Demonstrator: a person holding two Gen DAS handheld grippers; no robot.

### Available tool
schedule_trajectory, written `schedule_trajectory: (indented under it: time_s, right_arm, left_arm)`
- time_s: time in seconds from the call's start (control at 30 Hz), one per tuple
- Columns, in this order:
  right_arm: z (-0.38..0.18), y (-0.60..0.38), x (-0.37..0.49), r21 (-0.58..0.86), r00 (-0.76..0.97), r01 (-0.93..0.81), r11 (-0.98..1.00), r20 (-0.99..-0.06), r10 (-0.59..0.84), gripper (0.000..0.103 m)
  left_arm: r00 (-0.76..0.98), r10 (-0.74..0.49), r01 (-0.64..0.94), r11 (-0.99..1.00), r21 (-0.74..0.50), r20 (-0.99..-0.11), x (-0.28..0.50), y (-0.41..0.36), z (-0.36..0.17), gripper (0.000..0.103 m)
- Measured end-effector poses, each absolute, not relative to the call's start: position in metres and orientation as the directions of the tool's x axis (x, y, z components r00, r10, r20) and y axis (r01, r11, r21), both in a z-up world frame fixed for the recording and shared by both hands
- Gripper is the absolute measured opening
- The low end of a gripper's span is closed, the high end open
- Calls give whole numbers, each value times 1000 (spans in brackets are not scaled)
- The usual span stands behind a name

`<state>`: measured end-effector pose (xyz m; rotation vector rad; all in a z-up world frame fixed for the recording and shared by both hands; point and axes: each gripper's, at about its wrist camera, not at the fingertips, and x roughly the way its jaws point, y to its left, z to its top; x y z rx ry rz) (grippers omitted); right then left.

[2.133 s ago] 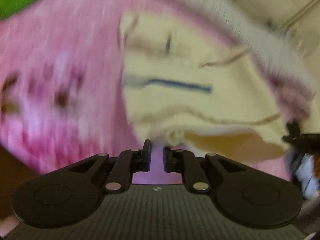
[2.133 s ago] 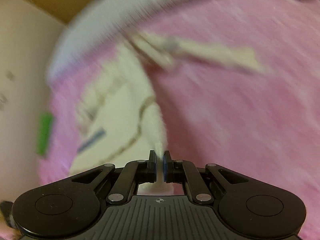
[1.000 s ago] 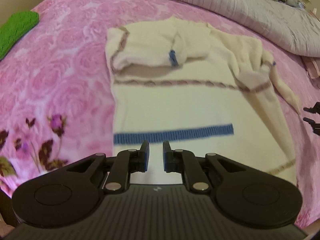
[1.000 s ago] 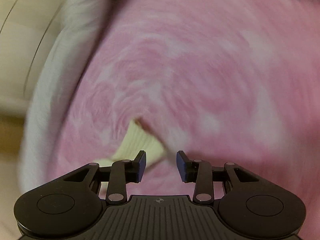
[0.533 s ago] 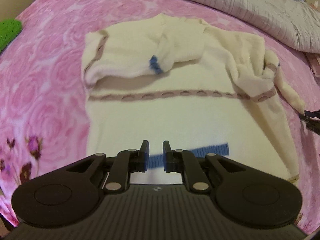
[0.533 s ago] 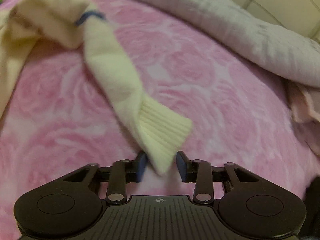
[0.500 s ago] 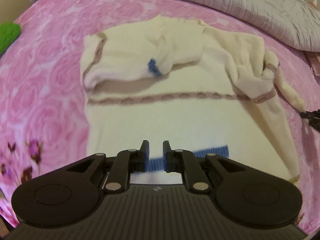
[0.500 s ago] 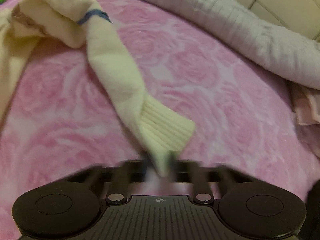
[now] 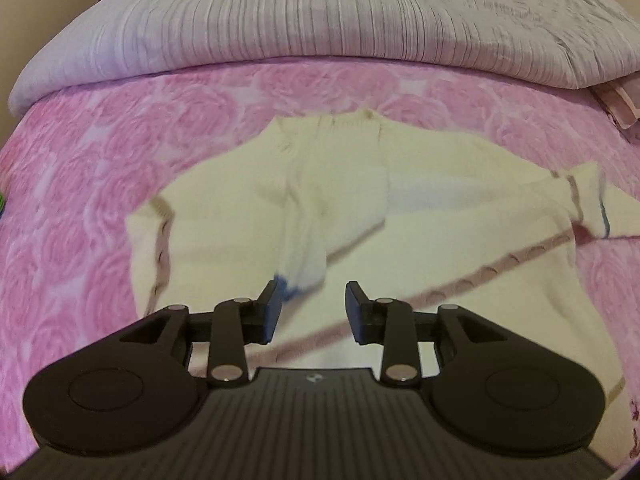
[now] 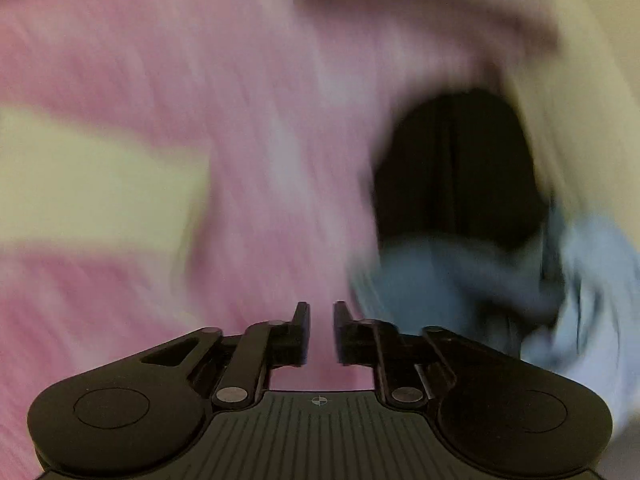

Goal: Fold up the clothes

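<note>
Lying flat on the pink bedspread (image 9: pixel 80 208), the cream sweater (image 9: pixel 420 208) is facing the grey quilt (image 9: pixel 320 20) with its collar, one sleeve (image 9: pixel 304 232) folded across its chest. The left gripper (image 9: pixel 313 312) is hovering over that sleeve's blue cuff, its jaws having just been opening; they are standing apart, pinching nothing. The right gripper (image 10: pixel 321 332) (its view is badly blurred) is showing a narrow gap, jaws just widening, nothing between them, over pink bedspread with a cream patch at the left.
</note>
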<state>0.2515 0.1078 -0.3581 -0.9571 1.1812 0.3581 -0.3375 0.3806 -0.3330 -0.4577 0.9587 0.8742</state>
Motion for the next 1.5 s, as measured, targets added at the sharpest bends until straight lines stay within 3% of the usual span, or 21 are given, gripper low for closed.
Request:
schedule_trajectory:
  time_s: [0.07, 0.17, 0.3, 0.33, 0.4, 0.43, 0.6, 0.7, 0.77, 0.8, 0.87, 0.93, 1.0, 1.07, 1.17, 1.23, 1.33, 1.5]
  right_arm:
    - [-360, 100, 244, -419, 385, -610, 673, -899, -210, 20]
    - [-359, 97, 220, -171, 295, -539, 825, -956, -5, 28]
    - [-373, 131, 184, 56, 174, -536, 843, -969, 175, 33]
    - [-374, 142, 174, 82, 160, -556, 827, -966, 203, 34]
    - [-374, 165, 156, 124, 138, -601, 790, -957, 255, 34]
    - [-374, 176, 148, 139, 129, -624, 769, -952, 277, 35]
    - [-369, 217, 123, 150, 105, -721, 676, -941, 321, 36]
    - [-366, 230, 116, 137, 114, -749, 649, -937, 329, 37]
    - [-367, 238, 115, 140, 109, -760, 634, -935, 337, 38]
    - [-367, 242, 114, 146, 103, -765, 627, -934, 342, 39]
    - [-366, 251, 110, 163, 83, -776, 609, -931, 355, 41]
    - [-370, 266, 107, 181, 61, -792, 583, -927, 370, 43]
    - [-370, 280, 98, 195, 39, -818, 542, -920, 390, 47]
    - [-373, 298, 90, 203, 20, -847, 492, -911, 411, 48]
    - [-381, 328, 80, 223, -25, -889, 399, -895, 445, 49]
    - [-387, 348, 74, 239, -67, -914, 327, -886, 458, 49]
    - [-397, 378, 65, 258, -135, -942, 214, -876, 463, 51]
    - [-418, 413, 46, 276, -213, -958, 75, -862, 460, 56]
  left_arm:
    - [277, 438, -804, 593, 43, -855, -335, 392, -339, 36]
    - [283, 424, -811, 584, 21, -861, -325, 415, -353, 40]
    - [293, 361, -845, 531, -63, -886, -317, 446, -383, 41]
    - [299, 344, -854, 513, -88, -890, -318, 452, -390, 38]
    - [314, 328, -865, 486, -126, -891, -322, 461, -401, 8]
    - [324, 336, -867, 480, -135, -884, -326, 464, -402, 8]
    - [248, 641, -932, 362, 1, -726, -405, 467, -339, 7]
    - [-22, 741, -996, 42, 79, -671, -502, 480, -310, 14]
    - [-225, 659, -974, -172, 148, -718, -567, 489, -311, 18]
    - [-287, 595, -955, -238, 176, -751, -595, 490, -315, 13]
    - [-314, 546, -945, -255, 203, -777, -618, 486, -318, 14]
    - [-257, 551, -966, -156, 205, -794, -608, 485, -323, 15]
    - [-118, 556, -988, 17, 154, -823, -576, 492, -333, 28]
    - [29, 522, -978, 191, 84, -852, -536, 506, -349, 31]
    - [210, 444, -891, 455, 17, -871, -461, 530, -373, 34]
    - [256, 417, -812, 583, 40, -872, -422, 539, -383, 35]
    - [270, 400, -737, 671, 80, -876, -388, 555, -399, 36]
    - [281, 350, -730, 683, 37, -894, -387, 587, -413, 40]
